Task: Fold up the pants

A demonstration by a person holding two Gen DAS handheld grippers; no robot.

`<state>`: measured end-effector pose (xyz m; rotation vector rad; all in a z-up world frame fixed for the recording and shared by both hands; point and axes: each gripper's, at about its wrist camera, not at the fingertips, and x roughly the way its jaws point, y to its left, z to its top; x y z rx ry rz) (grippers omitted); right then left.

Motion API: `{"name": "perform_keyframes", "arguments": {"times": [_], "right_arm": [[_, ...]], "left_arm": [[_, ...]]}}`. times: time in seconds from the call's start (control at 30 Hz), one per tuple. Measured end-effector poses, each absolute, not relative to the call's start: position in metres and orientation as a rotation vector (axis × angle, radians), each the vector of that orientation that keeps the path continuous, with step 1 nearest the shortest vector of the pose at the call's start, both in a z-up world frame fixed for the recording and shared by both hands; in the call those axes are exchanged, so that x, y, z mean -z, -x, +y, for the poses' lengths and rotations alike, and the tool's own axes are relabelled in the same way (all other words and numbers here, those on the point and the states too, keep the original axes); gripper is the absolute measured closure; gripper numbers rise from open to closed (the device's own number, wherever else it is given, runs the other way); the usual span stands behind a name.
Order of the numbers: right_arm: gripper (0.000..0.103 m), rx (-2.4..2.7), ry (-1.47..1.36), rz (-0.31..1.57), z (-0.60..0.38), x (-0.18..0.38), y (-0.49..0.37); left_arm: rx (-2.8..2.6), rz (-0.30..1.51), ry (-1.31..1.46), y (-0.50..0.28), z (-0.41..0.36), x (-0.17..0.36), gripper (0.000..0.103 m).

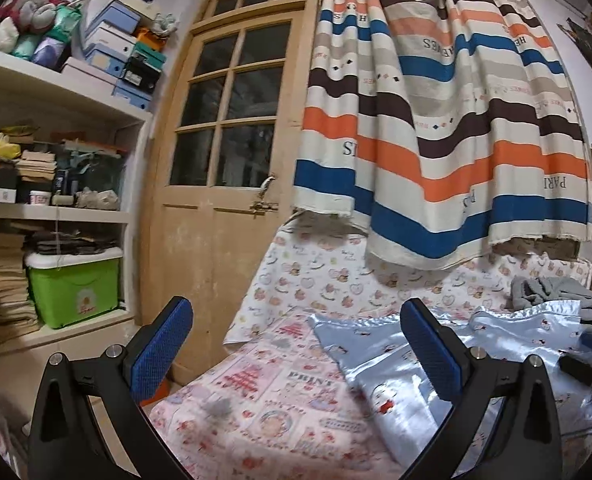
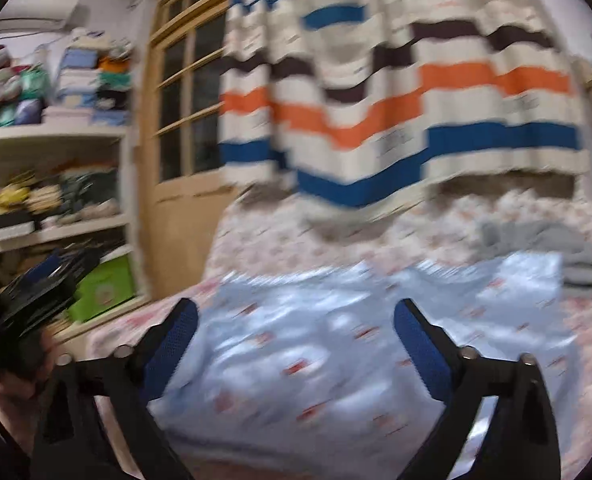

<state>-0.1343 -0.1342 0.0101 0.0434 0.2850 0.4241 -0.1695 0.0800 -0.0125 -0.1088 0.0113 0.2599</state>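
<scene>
Both tongs stood wide with nothing between their blue pads: left tongs (image 1: 296,344) above the bed's (image 1: 264,392) printed sheet, right tongs (image 2: 296,344) over the pale-blue satin pants (image 2: 316,360) spread flat there; grey clothing (image 2: 556,248) lay beyond; striped curtain (image 1: 436,120) hung behind.

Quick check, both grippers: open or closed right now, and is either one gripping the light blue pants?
Left gripper: open, holding nothing.
Right gripper: open, holding nothing; the light blue pants lie on the bed ahead of it.
</scene>
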Motion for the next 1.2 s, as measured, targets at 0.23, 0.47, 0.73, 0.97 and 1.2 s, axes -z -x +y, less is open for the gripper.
{"name": "perform_keyframes", "arguments": {"times": [0.23,0.47,0.73,0.97,1.2], "right_arm": [[0.037,-0.573,0.000,0.370,-0.092,0.027,0.142],[0.059,-0.612,0.139,0.422,-0.057,0.044,0.142],[0.094,-0.570,0.172,0.507,-0.049,0.056,0.131],[0.094,-0.528,0.112,0.482,-0.062,0.045,0.127],[0.094,-0.530,0.081,0.455,-0.065,0.031,0.129]], "left_arm": [[-0.324,0.063,0.110,0.158,0.089,0.031,0.000],[-0.363,0.107,0.149,0.153,0.102,0.044,0.000],[-0.320,0.133,0.195,0.151,0.108,0.048,0.000],[-0.294,0.203,0.186,0.132,0.110,0.036,0.000],[-0.090,0.472,0.234,0.033,0.133,0.012,0.025]]}}
